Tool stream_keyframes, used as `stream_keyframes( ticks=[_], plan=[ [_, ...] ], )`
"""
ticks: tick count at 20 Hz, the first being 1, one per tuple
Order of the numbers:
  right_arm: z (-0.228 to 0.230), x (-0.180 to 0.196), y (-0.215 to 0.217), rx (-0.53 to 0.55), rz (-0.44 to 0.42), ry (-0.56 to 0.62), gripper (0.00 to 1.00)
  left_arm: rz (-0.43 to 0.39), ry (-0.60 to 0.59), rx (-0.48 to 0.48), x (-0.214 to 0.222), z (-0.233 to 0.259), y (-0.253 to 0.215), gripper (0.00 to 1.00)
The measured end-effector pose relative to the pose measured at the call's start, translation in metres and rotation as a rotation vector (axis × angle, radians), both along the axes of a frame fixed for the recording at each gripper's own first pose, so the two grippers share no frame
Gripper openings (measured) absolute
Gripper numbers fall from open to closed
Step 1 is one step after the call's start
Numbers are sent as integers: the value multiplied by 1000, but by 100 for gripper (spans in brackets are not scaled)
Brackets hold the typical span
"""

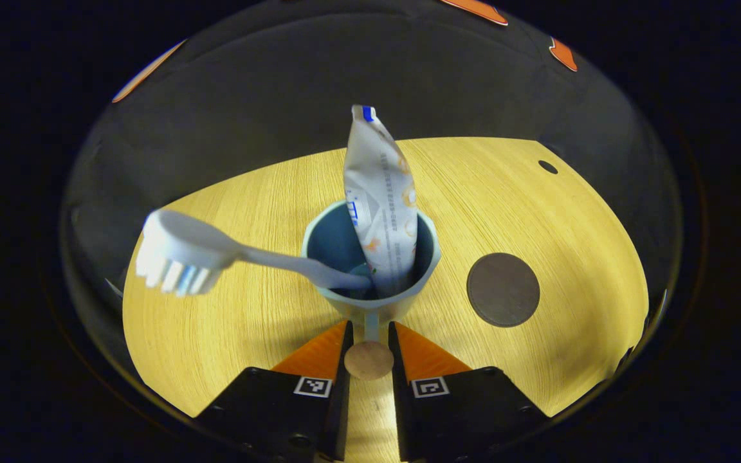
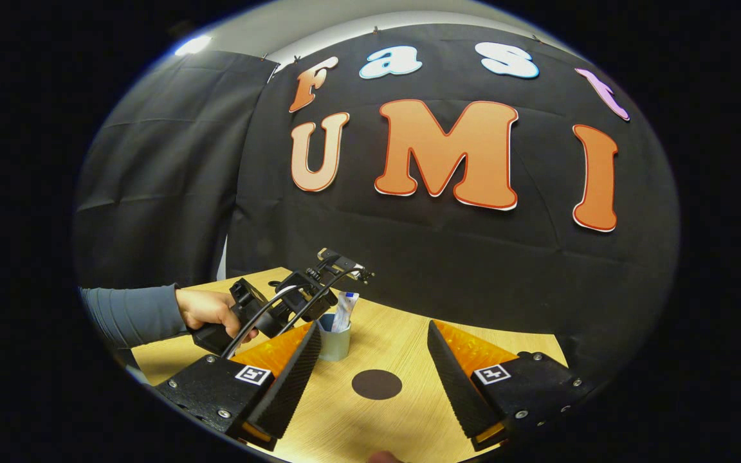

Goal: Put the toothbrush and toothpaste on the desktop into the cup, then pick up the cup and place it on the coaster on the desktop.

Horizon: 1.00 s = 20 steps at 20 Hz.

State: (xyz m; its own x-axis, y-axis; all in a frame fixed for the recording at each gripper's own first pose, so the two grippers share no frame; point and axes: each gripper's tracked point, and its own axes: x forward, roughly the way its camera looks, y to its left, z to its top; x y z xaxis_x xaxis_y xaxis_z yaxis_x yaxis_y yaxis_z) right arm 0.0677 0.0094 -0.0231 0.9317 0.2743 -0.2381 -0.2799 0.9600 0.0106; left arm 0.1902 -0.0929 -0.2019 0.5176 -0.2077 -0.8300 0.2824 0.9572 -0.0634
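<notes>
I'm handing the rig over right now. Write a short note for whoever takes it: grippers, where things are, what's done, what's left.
Left gripper: fingers closed on the cup's handle, cup on the desktop.
Right gripper: open, holding nothing, hanging above the desktop near the coaster.
Toothpaste: standing upright in the cup.
Toothbrush: handle end in the cup, head leaning out over the rim.
Coaster: bare, beside the cup, not touching it.
Done: both items are in the cup.
Left: lift the cup and set it on the coaster; go gently, since the leaning toothbrush may tip out.
</notes>
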Motion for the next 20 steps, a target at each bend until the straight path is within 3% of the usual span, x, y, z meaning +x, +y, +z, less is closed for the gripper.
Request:
stream_keyframes(
  ticks=[4,20],
  plan=[
    [0,-1,-4,5,-16,2,99,20,-22,-31,-1,4,0,22],
    [0,-7,-19,10,-56,-10,99,78,-98,-65,-5,19,-1,17]
  ],
)
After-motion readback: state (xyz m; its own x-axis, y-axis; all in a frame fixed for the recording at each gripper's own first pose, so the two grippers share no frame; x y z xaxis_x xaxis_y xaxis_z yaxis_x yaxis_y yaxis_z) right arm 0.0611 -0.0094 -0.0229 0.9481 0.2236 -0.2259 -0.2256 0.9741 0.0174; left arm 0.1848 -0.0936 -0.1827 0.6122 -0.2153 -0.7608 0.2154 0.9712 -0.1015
